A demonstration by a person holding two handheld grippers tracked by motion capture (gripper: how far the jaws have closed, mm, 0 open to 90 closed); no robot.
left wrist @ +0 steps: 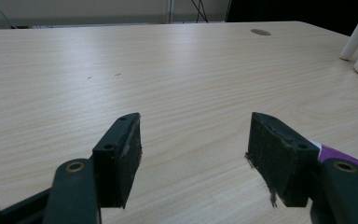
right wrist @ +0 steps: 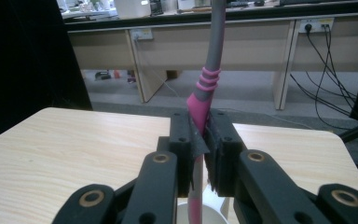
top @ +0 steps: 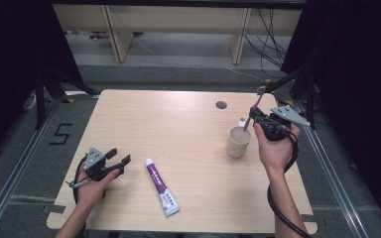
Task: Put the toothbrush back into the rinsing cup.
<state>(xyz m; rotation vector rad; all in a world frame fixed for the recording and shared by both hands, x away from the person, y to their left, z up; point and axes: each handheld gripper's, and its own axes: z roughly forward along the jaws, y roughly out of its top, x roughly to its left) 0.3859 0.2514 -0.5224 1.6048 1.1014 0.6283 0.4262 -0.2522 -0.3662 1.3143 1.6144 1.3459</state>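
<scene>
Pink-and-grey toothbrush is clamped in the right gripper, jaws pinched tight on the pink part of the handle, grey end sticking up and away toward the far right corner of the table. In the right gripper view the lower end of the brush runs down into the white cup, which stands near the right edge, a bit past the middle of it. So the brush is gripped and either just leaving the cup or about to be dropped in; can't tell which from this alone, but the tip looks to be inside or right over the mouth of the cup. Toothpaste tube, white and purple, lies flat near the front edge, left of centre, cap end pointing toward the far side, untouched. Left gripper rests low near the front left corner, jaws spread wide, nothing between them, tube just beside its right jaw in the left gripper view. Judgement: roughly the first part is done, brush secured. Left to do, probably: pick up the tube with the free gripper, bring brush and tube together, or else finish seating the brush in the cup. A small white thing behind the cup, can't say what it is. Round cable hole near the far edge, not relevant.
</scene>
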